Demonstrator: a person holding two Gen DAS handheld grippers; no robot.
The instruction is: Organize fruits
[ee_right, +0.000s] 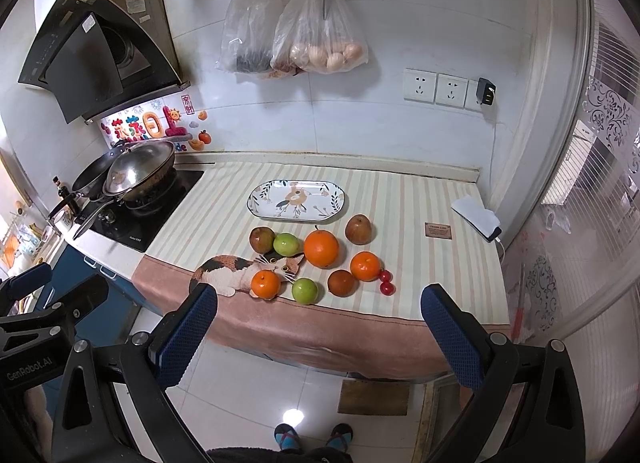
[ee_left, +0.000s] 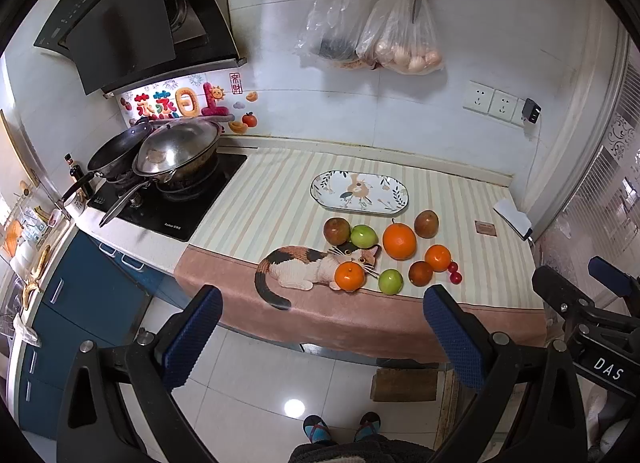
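Note:
An empty oval patterned plate [ee_left: 394, 200] [ee_right: 336, 207] lies on the striped counter cloth. In front of it sit loose fruits: a big orange [ee_left: 399, 241] [ee_right: 321, 248], two small oranges [ee_left: 349, 276] [ee_left: 437, 258], two green fruits [ee_left: 364, 236] [ee_left: 390, 281], three brownish fruits [ee_left: 336, 230] [ee_left: 426, 224] [ee_left: 420, 273] and small red cherry fruits [ee_left: 454, 272] [ee_right: 386, 282]. My left gripper [ee_left: 322, 327] is open and empty, held in front of the counter above the floor. My right gripper [ee_right: 318, 325] is likewise open and empty, beside the left.
A stove with a lidded wok [ee_left: 176, 151] and a pan stands left of the cloth. Plastic bags [ee_left: 372, 27] and red scissors hang on the wall. A phone on charge [ee_right: 478, 219] and a small card [ee_right: 438, 230] lie at the right. My feet stand on the tiled floor.

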